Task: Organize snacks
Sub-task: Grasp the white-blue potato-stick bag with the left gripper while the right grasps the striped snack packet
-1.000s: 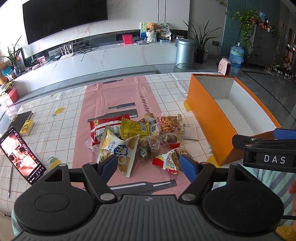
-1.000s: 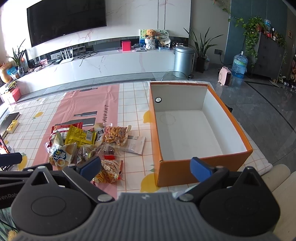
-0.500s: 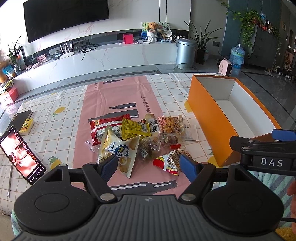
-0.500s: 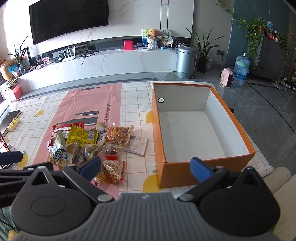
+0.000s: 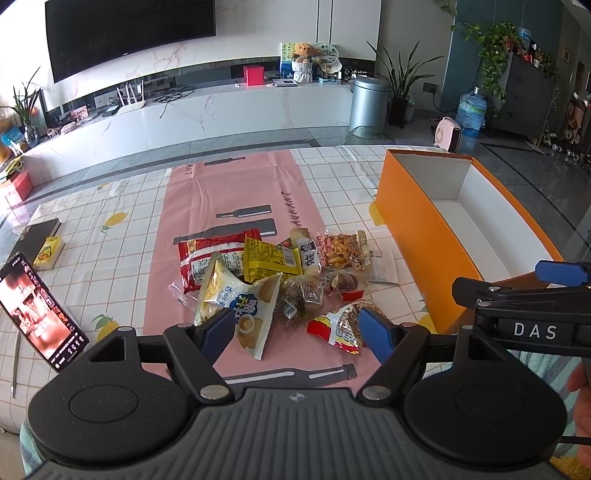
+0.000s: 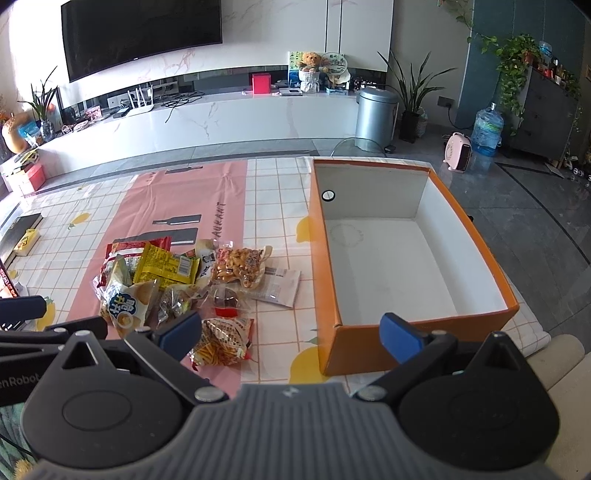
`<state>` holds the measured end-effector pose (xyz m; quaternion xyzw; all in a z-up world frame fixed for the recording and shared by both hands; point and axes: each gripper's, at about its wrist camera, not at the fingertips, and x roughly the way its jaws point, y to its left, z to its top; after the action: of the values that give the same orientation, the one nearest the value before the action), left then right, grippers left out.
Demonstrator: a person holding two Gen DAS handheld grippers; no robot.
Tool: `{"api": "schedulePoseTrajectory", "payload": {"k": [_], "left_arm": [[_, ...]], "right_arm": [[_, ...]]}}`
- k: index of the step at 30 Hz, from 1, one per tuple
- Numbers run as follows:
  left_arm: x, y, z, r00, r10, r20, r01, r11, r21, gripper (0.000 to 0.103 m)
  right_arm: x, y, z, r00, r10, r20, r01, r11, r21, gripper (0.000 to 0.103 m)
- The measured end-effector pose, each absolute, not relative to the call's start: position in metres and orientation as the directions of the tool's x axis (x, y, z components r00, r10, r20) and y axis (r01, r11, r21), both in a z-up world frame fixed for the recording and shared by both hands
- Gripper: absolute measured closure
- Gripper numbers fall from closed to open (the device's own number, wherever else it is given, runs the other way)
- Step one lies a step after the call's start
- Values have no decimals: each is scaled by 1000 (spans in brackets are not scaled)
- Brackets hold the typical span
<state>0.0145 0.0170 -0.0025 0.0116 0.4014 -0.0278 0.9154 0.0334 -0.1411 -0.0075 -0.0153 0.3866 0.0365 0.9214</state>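
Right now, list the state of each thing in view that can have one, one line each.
Orange cardboard box: open-topped, empty, upright.
Pile of snack packets: loose on the pink mat, none boxed.
Smartphone: screen lit.
Wall television: screen dark.
Left gripper: open, empty.
Right gripper: open, empty.

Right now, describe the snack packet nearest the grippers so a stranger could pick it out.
Start at the orange box on the checked tablecloth, then look left to the snack pile. The crisp-stick packet lies alone at the pile's near edge, on the pink strip's border. It alone is clear with red ends, showing thin golden sticks.
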Motion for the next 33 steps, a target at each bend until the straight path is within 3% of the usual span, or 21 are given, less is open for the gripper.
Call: {"api": "schedulePoseTrajectory", "payload": {"k": [3,6,7,9,11,13,15,20,25,28,33], "left_arm": [[19,22,-3,671,-49,-740,63,998,-8,18],[25,31,-7,650,-93,-755,65,996,-67,37],[27,35,-9,643,-117,-756,73,993,-92,41],[30,39,-13,630,-146,-763,79,989,-124,61],[35,41,-18,619,-152,-771,78,988,-133,67],[40,45,-22,618,-125,-776,51,992,-120,66],[45,49,-27,606,-102,-789,26,994,-108,51],[58,56,-41,574,-73,-816,5,996,-85,33],[72,60,-55,556,-33,-831,-6,999,-44,27],[80,62,-63,553,-16,-833,18,1000,-8,23],[94,71,-77,536,-8,-844,-3,1000,-11,21]], "right_arm": [[34,-141,-11,721,86,-687,-100,995,19,4],[35,-138,-15,739,111,-664,-121,992,30,4],[37,-136,-17,743,125,-658,-135,990,36,7],[40,-132,-22,736,149,-660,-160,986,44,20],[45,-129,-28,715,181,-675,-185,981,66,30],[49,-126,-35,696,206,-687,-202,975,88,35],[54,-121,-42,677,229,-699,-217,970,107,37],[67,-110,-61,636,260,-726,-236,962,138,36],[84,-103,-82,577,283,-767,-227,957,182,35],[93,-99,-94,549,293,-783,-224,954,200,26],[107,-93,-108,524,301,-797,-215,952,218,25]]}}
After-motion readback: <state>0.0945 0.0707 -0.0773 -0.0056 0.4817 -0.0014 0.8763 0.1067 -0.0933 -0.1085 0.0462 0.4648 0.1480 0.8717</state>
